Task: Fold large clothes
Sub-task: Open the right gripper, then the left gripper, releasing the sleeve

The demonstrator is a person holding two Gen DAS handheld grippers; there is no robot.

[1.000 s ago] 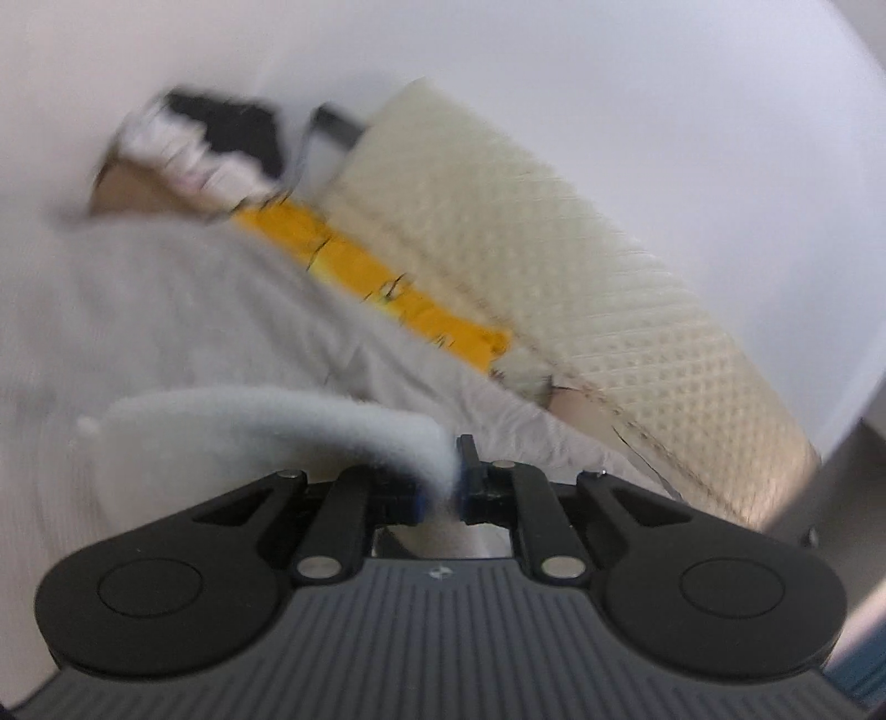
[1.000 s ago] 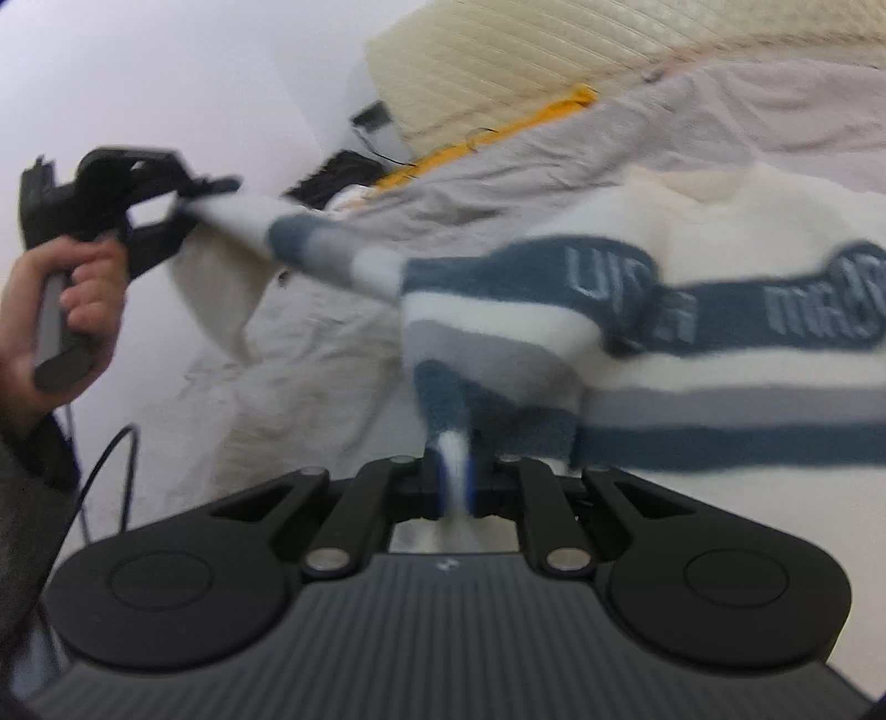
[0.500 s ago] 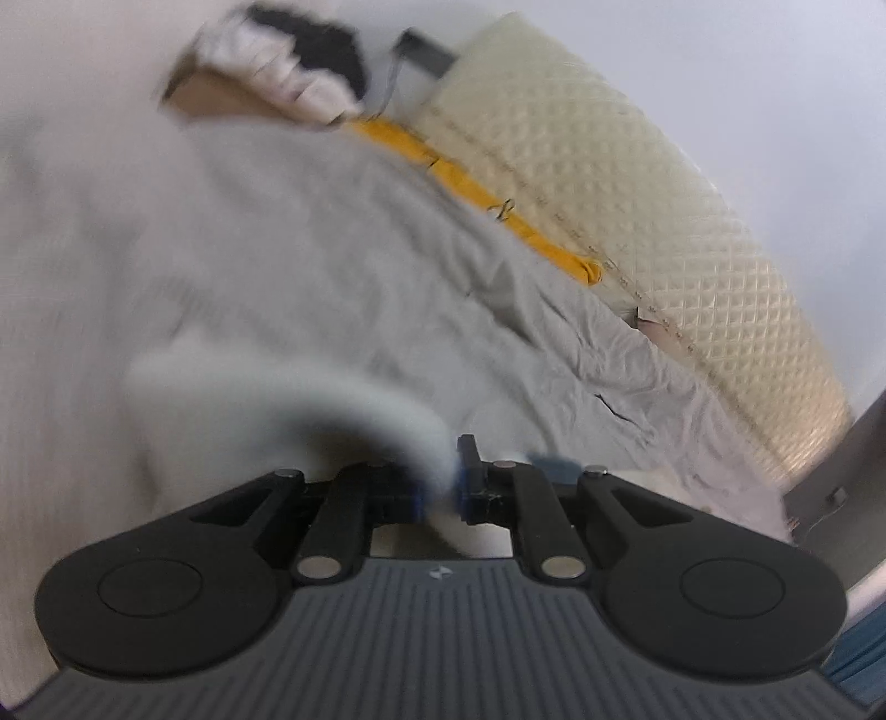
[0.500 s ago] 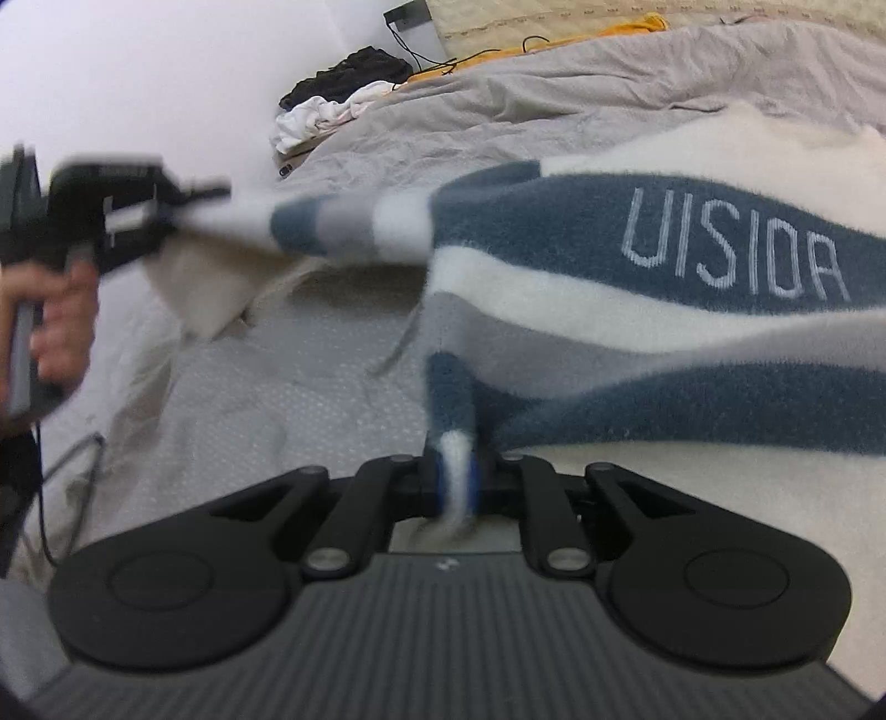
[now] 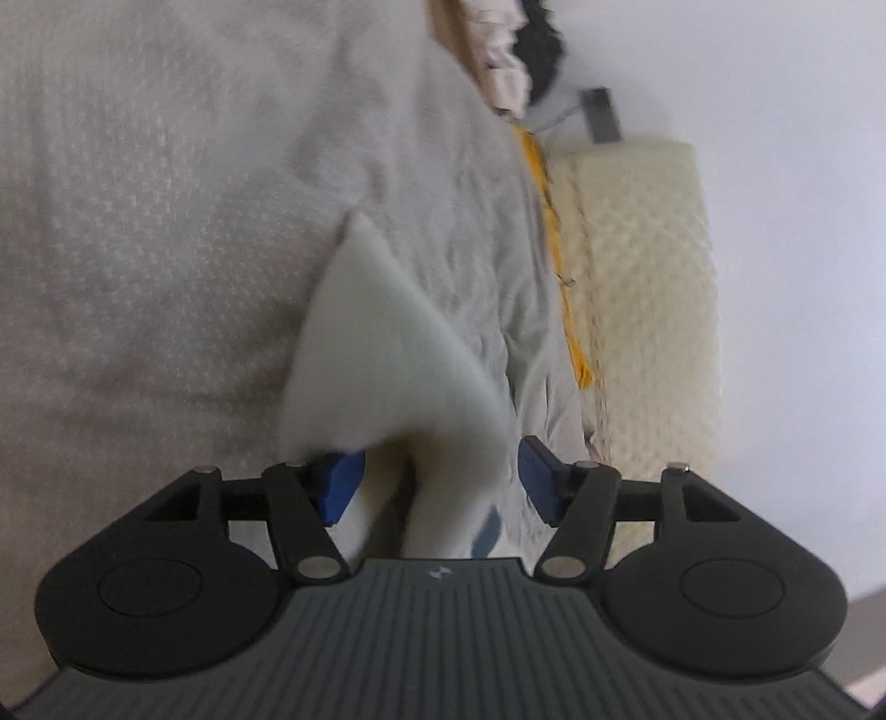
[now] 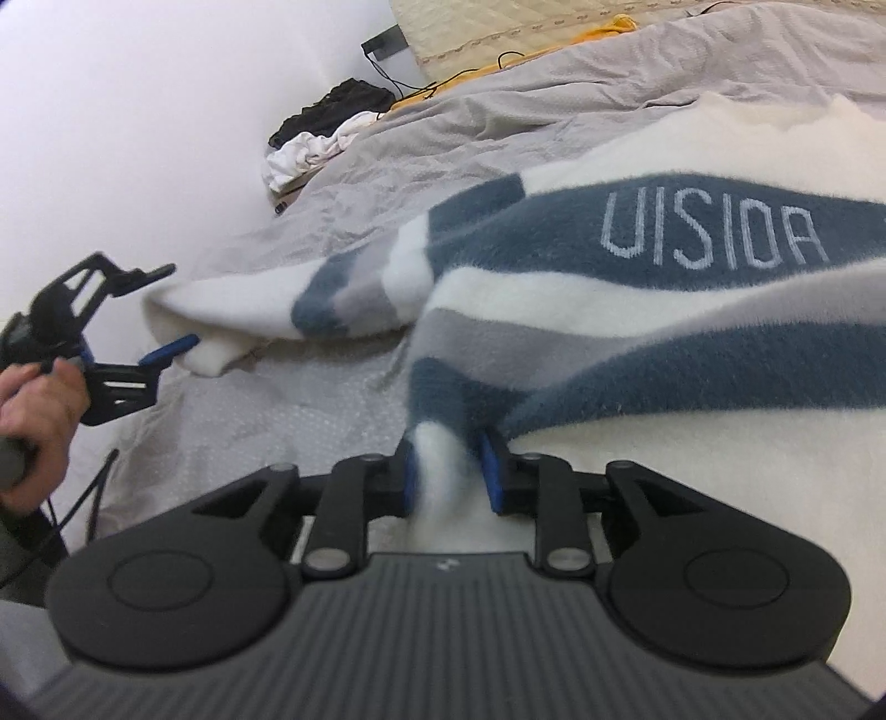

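Right wrist view, catalogue of the moment.

Item: striped fleece sweater (image 6: 637, 310), cream with blue and grey bands and the lettering "UISIOA" as it reads on the top blue band. Location: spread over the grey bedsheet (image 6: 266, 421), filling the frame from 12 to 4 o'clock. Body lies mostly flat; the collar end is at 1 o'clock.

Item: sleeve (image 6: 288, 310), drawn out toward 9 o'clock, cuff end resting on the sheet.

Item: right gripper (image 6: 447, 471), at 6 o'clock. Jaws have just been opening and stand narrowly parted, with a pinch of the sweater's lower side edge between them; the blue pads look barely clear of the fleece.

Item: left gripper (image 6: 169, 310), at 9 o'clock, held in a hand (image 6: 33, 421). Jaws have just been opening and gape wide, the cuff lying loose between them. In the left wrist view the same left gripper (image 5: 437, 479) shows the white cuff (image 5: 382, 343) between spread pads, blurred.

Background: pile of dark and white clothes (image 6: 326, 127) at 11 o'clock; quilted cream mattress (image 6: 526, 33) at 12 o'clock.

Progress, as judged: the sweater is laid out and being let go, so only spreading appears done. No fold shows yet; sleeves and body remain to be folded.
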